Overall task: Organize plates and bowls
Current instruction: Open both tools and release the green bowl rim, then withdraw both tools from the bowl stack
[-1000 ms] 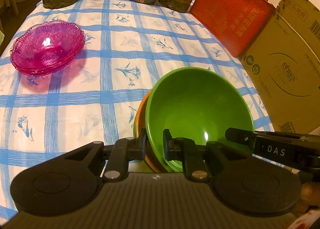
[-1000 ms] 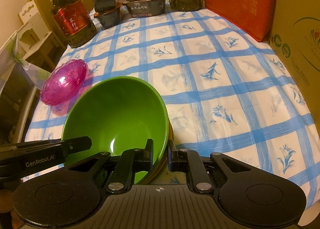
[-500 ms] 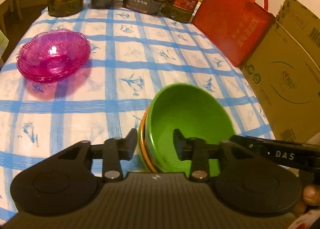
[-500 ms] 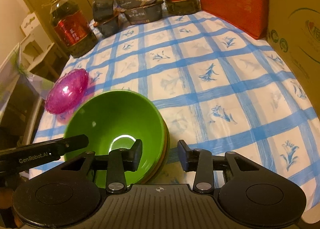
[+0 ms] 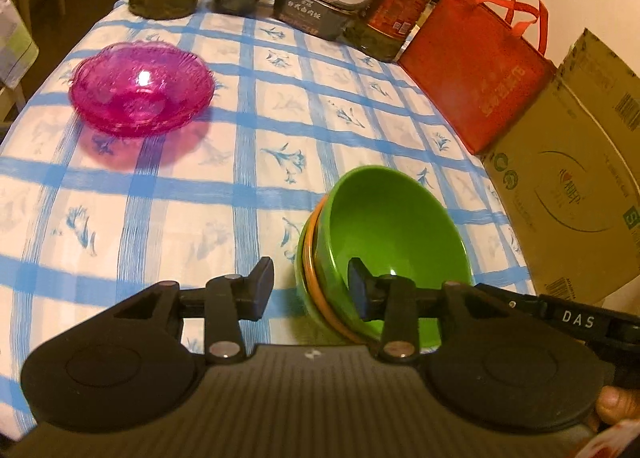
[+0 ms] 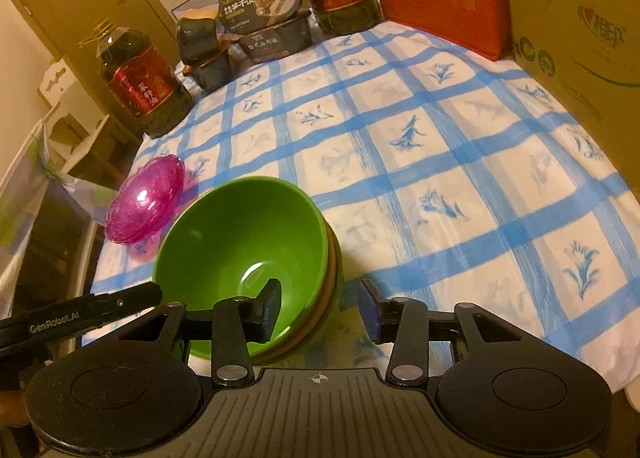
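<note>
My left gripper [image 5: 310, 290] and right gripper [image 6: 320, 308] are both opening, straddling the green bowl's [image 5: 394, 234] near rim without gripping. The pink bowl [image 5: 140, 87] sits far left.

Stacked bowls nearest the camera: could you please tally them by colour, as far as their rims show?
Green bowls: 2
Orange bowl: 1
Total: 3

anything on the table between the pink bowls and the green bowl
Nothing: only bare checked tablecloth lies between the pink bowls and the green bowl, clearest in the left wrist view.
</note>
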A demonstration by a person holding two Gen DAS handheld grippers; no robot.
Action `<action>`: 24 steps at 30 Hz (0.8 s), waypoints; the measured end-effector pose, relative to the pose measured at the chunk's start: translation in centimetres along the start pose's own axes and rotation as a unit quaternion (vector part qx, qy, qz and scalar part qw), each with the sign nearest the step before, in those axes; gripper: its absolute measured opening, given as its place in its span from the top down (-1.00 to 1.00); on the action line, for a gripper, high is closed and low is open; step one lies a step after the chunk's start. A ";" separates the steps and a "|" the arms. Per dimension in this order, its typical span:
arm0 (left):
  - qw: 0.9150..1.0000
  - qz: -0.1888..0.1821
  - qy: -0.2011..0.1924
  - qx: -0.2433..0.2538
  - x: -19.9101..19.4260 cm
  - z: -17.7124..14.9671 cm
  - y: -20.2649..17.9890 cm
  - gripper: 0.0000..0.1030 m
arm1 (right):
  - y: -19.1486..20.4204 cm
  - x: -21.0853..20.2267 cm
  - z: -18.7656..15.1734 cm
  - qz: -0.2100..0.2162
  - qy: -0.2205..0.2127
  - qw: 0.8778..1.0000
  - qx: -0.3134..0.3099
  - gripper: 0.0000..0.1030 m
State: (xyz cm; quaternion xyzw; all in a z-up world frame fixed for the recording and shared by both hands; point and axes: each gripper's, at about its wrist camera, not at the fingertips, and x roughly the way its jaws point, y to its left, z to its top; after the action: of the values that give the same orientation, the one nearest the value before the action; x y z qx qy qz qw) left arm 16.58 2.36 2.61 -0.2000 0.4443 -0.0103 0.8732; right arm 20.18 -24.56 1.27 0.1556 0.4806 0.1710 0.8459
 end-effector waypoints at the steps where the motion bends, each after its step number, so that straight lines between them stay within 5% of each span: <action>1: 1.000 -0.001 -0.001 -0.004 -0.3 -0.3 0.1 0.25 | 0.0 -0.2 -0.2 -0.002 -0.001 1.000 0.002 0.03; 14: 1.000 0.003 0.011 -0.011 -2.4 -3.8 -0.2 0.17 | 0.5 -2.7 -3.4 -0.006 -0.001 1.000 -0.003 -0.17; 24: 1.000 0.005 0.002 -0.010 -3.5 -4.7 -0.2 -0.20 | 0.3 -3.3 -4.3 -0.007 0.001 1.000 -0.002 -0.20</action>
State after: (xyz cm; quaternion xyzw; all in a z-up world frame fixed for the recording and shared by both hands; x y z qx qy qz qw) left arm 10.83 1.24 2.91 -0.2065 0.4475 -0.0018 0.8701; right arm 14.78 -25.31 1.80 0.1507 0.4824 0.1661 0.8467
